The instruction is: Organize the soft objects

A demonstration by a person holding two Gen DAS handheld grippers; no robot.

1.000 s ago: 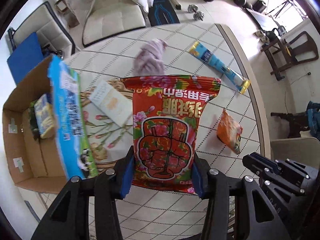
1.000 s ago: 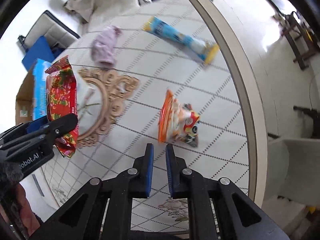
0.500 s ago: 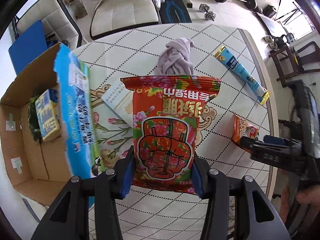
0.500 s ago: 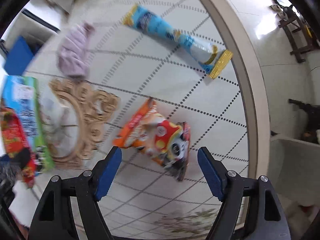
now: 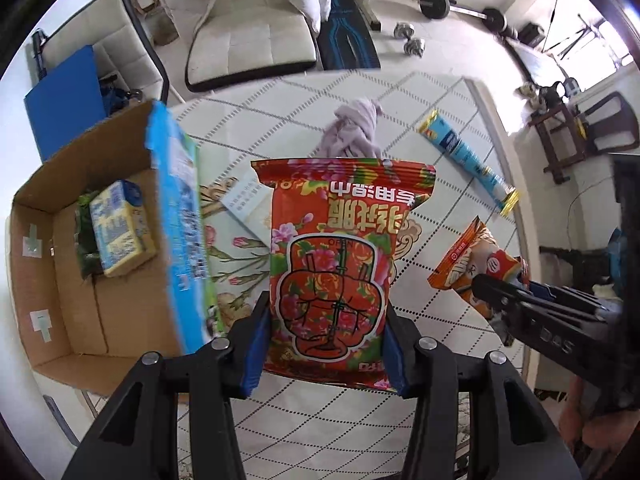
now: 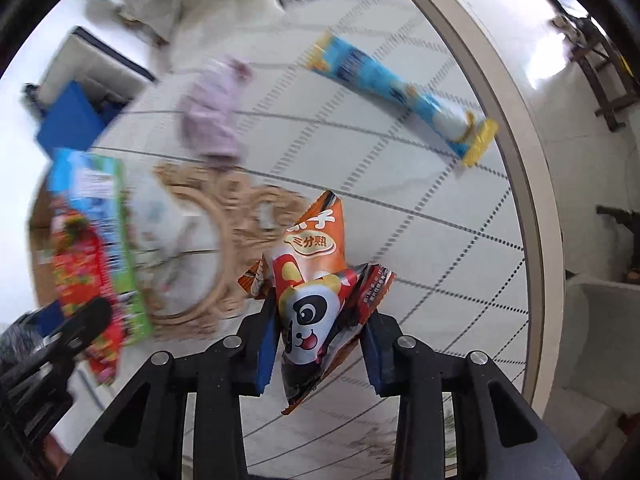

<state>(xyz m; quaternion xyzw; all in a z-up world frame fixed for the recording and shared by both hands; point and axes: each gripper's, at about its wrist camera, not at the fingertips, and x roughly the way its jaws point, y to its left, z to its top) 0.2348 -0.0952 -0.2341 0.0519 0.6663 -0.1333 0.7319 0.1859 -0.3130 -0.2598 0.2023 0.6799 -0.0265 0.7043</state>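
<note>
My left gripper [image 5: 326,344] is shut on a red flowered wipes pack [image 5: 340,264] and holds it above the table. My right gripper [image 6: 318,340] is shut on an orange panda snack bag [image 6: 316,296], lifted off the table; the bag also shows in the left wrist view [image 5: 476,264]. A lilac cloth [image 5: 354,132] [image 6: 212,120] lies at the far side of the table. A long blue snack tube [image 5: 466,160] [image 6: 400,92] lies near the table's right edge. A blue and green pack [image 5: 182,220] leans at the box's edge.
An open cardboard box [image 5: 44,280] stands left of the table and holds a yellow and blue pack [image 5: 120,228]. A white card [image 5: 248,200] lies on the round table [image 6: 400,240]. A white sofa [image 5: 248,32] and dumbbells [image 5: 412,40] lie beyond.
My right gripper opened from shut, closed on the orange panda bag and lifted it. My left gripper kept its hold on the red pack and shifted towards the box.
</note>
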